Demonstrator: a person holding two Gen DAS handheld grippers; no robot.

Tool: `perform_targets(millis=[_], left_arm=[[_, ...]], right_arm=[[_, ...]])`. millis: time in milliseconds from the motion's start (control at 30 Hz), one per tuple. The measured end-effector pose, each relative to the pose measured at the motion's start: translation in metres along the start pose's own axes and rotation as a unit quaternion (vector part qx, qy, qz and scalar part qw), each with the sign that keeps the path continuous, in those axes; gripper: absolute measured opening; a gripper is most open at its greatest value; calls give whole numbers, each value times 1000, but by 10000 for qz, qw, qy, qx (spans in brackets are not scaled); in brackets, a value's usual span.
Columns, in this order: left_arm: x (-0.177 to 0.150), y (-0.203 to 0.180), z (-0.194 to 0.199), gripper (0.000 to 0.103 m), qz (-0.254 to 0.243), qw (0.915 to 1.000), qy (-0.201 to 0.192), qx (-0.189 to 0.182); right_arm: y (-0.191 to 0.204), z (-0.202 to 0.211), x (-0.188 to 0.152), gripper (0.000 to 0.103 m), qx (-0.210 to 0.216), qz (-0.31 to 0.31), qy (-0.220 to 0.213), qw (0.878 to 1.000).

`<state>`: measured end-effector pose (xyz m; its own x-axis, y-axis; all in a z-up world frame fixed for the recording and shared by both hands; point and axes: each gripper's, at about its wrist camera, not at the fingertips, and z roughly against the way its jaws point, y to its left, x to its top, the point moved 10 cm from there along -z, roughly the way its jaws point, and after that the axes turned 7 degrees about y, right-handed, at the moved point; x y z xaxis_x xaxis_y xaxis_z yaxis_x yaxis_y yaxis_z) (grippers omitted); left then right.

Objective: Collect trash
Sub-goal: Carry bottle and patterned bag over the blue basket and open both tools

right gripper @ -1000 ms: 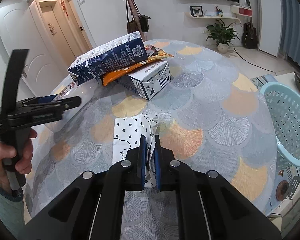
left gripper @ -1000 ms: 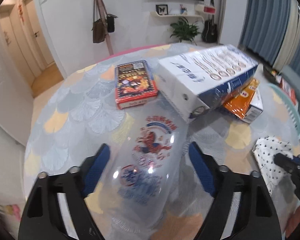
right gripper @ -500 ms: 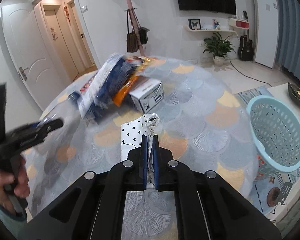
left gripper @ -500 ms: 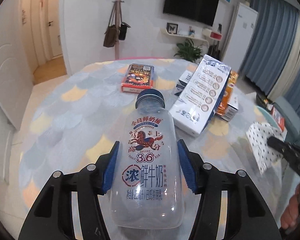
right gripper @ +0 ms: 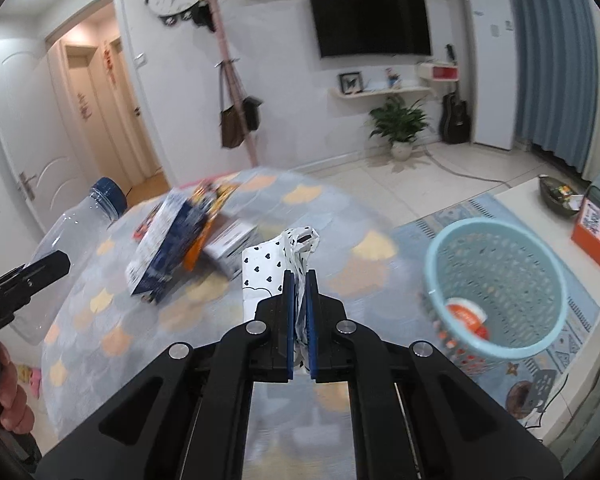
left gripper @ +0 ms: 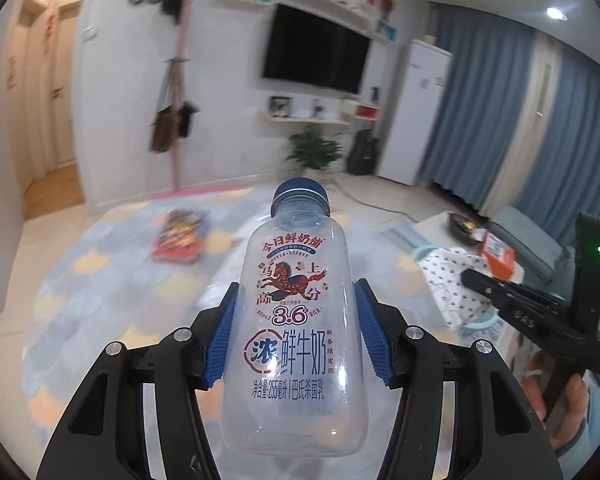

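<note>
Left gripper (left gripper: 296,332) clamps an empty clear milk bottle (left gripper: 296,320) above the worktop (right gripper: 340,208), while the right gripper (right gripper: 300,280) pinches a heart-print paper bag (right gripper: 266,268), with the light-blue basket (right gripper: 496,292) standing on the floor far right.

Left wrist camera rides low behind its fingers, bottle (left gripper: 296,312) close up, facing TV wall (left gripper: 315,49). Right wrist camera looks same way, above table (right gripper: 340,216). Both share table, TV wall, each other's gripper.
</note>
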<state>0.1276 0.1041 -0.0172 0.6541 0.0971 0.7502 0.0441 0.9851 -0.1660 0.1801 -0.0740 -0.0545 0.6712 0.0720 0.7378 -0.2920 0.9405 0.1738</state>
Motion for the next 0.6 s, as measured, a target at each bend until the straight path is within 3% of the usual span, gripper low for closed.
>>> perform_targets(millis=[333, 600], left_arm=[[37, -140, -58, 55, -883, 9943, 109, -596], [38, -220, -135, 55, -1114, 9859, 586, -1101]], right_arm=[[-117, 15, 27, 4, -719, -728, -311, 9943], [-223, -10, 19, 4, -1195, -1532, -39, 9809]])
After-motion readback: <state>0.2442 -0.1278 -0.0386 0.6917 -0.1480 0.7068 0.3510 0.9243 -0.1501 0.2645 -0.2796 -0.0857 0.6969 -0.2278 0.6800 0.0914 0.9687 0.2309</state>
